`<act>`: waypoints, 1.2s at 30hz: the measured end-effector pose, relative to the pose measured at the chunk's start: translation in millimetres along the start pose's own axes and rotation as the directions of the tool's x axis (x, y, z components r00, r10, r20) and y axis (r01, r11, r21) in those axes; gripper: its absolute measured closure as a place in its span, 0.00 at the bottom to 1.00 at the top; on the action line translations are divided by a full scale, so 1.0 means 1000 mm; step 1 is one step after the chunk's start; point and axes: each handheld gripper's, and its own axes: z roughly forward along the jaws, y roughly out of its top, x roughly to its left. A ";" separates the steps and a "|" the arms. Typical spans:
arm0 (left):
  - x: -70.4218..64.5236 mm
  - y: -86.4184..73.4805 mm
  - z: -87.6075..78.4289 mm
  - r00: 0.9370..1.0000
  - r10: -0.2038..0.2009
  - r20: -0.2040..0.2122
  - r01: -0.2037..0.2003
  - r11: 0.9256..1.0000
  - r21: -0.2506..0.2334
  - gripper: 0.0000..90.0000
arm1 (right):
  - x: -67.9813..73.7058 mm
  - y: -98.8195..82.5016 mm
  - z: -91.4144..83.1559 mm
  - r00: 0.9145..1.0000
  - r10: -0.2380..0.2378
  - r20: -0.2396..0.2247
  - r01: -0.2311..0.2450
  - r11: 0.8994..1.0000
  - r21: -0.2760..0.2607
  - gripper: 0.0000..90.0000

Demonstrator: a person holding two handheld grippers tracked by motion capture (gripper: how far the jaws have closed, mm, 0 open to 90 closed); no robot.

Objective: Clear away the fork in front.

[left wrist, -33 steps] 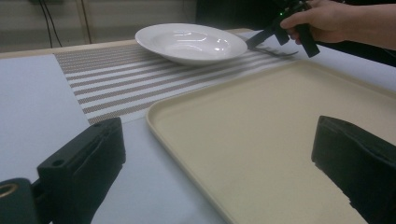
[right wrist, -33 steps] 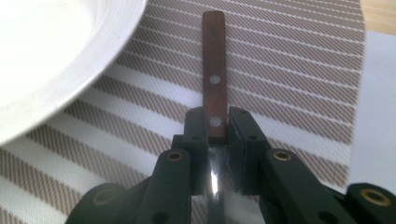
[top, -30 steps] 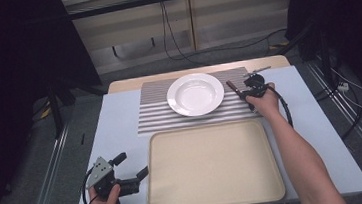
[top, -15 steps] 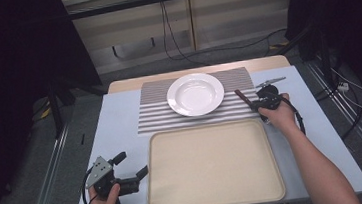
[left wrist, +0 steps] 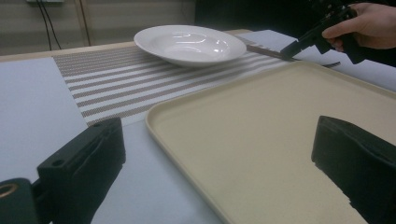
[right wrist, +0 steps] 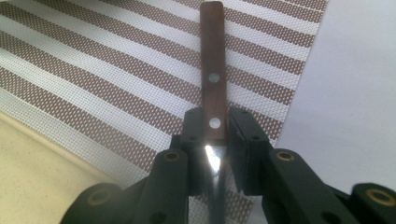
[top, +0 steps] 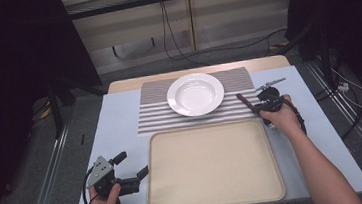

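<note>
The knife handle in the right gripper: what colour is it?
Dark reddish-brown wood with two silver rivets; the knife handle shows best in the right gripper view.

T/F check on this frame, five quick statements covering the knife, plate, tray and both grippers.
1. The right gripper is shut on the knife where the wooden handle meets the blade. True.
2. The white plate sits on the beige tray. False: it sits on the striped placemat; the tray holds nothing.
3. The left gripper is open, near the tray's left edge. True.
4. The left gripper holds a fork. False: its fingers stand apart with nothing between them.
5. The knife handle lies flat on the tray. False: it is held over the placemat's right edge.
</note>
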 end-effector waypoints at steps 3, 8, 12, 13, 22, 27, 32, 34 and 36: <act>-0.001 0.000 0.000 1.000 0.001 0.000 -0.001 1.000 0.000 0.03 | 0.000 0.002 0.001 1.000 0.011 -0.004 -0.011 1.000 0.013 0.84; -0.002 0.001 0.000 1.000 0.005 0.004 -0.005 1.000 -0.004 0.03 | -0.001 0.007 0.002 1.000 0.010 -0.007 -0.010 0.999 0.051 0.84; -0.002 0.001 -0.001 1.000 -0.001 0.003 0.001 1.000 -0.008 0.03 | 0.001 0.008 0.002 1.000 -0.004 -0.002 0.004 0.998 0.055 0.84; -0.001 0.001 -0.001 1.000 0.002 0.005 -0.002 1.000 -0.008 0.03 | 0.000 0.007 0.002 1.000 -0.002 -0.003 0.002 0.999 0.050 0.84; -0.002 0.002 -0.001 1.000 -0.002 0.008 0.002 1.000 -0.011 0.03 | 0.003 0.012 0.003 1.000 0.004 0.017 -0.006 0.996 0.086 0.86; -0.002 0.002 0.000 1.000 -0.002 0.009 0.002 1.000 -0.011 0.03 | 0.006 0.018 0.004 0.999 -0.022 0.033 0.017 0.992 0.128 0.86; -0.003 0.002 0.001 1.000 0.004 0.016 -0.004 1.000 -0.008 0.03 | 0.005 0.018 0.005 1.000 -0.001 0.023 -0.002 0.991 0.131 0.86; -0.002 0.002 0.002 1.000 0.006 0.020 -0.006 1.000 -0.004 0.03 | 0.002 0.018 0.005 1.000 0.021 0.008 -0.022 0.991 0.134 0.87; -0.002 0.002 0.004 1.000 0.004 0.025 -0.004 1.000 -0.006 0.03 | 0.001 0.019 0.006 1.000 0.020 0.005 -0.020 0.990 0.140 0.87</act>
